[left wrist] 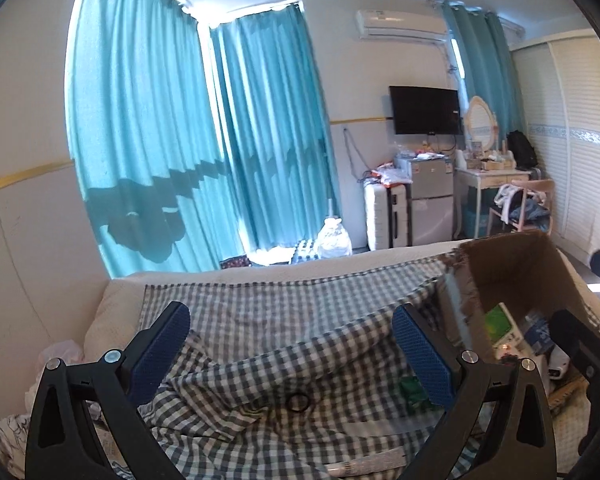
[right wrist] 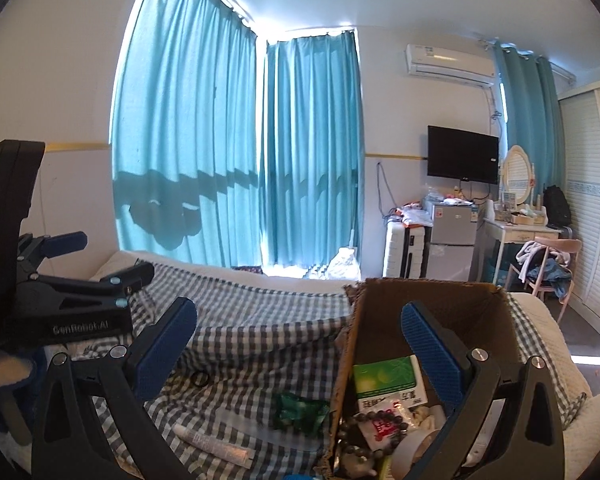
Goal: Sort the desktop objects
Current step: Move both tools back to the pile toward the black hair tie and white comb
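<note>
Cardboard box holds items | left gripper apart, empty | right gripper apart, empty

The left hand-held gripper is held level and pointing forward, its two blue-padded fingers spread wide with nothing between them. The right hand-held gripper is posed the same way, its jaws likewise wide apart and empty, blue pads facing each other. From the right wrist view, the left hand-held gripper sits just to the left of the right one and slightly higher, the two close together but apart.
</note>
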The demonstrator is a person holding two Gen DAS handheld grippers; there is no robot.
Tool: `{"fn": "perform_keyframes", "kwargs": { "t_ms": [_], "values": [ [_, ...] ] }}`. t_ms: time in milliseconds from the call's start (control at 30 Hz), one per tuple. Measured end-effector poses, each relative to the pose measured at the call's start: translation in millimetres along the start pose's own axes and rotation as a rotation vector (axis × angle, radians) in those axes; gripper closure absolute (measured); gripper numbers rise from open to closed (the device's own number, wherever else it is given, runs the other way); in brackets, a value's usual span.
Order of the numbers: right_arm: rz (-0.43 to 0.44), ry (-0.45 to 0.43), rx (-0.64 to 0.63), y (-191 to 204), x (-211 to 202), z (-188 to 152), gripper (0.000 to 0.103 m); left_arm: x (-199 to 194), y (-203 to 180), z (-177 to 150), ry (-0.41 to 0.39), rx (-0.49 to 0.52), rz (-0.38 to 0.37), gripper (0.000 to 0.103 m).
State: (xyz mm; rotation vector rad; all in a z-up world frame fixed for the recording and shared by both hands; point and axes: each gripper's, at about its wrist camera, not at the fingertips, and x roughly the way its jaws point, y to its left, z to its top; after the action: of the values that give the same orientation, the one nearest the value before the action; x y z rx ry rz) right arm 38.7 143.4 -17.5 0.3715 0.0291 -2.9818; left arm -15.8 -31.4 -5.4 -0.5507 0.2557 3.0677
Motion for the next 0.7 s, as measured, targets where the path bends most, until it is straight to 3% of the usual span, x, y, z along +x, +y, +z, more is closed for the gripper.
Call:
{"fn": "perform_keyframes", "kwargs": {
  "t_ms": [167, 367, 633, 700],
  "values": [
    [0.025, 0.066, -0.022, 8.5, 24.3, -16.7, 0.0, 24.2, 34.0, -11.9, 0.066, -0.107, 0.001, 0.0],
    [0.063, 0.137, -0.051, 20.4, 50.9, -38.4, 0.0, 59.0, 53.6, -34.8, 0.167, -0.143, -0.01, 0.0],
    [0.117, 0.227, -0.079, 40.7, 86.1, -71.1, 0.001, 113.8, 43.6, -72.9, 0.338, -0.139, -0.063, 0.0],
    [0.133, 0.264, -0.079, 42.7, 96.4, -79.3, 0.005, 125.8, 36.1, -82.0, 0.376, -0.14, -0.105, 0.0]
  ]
}}
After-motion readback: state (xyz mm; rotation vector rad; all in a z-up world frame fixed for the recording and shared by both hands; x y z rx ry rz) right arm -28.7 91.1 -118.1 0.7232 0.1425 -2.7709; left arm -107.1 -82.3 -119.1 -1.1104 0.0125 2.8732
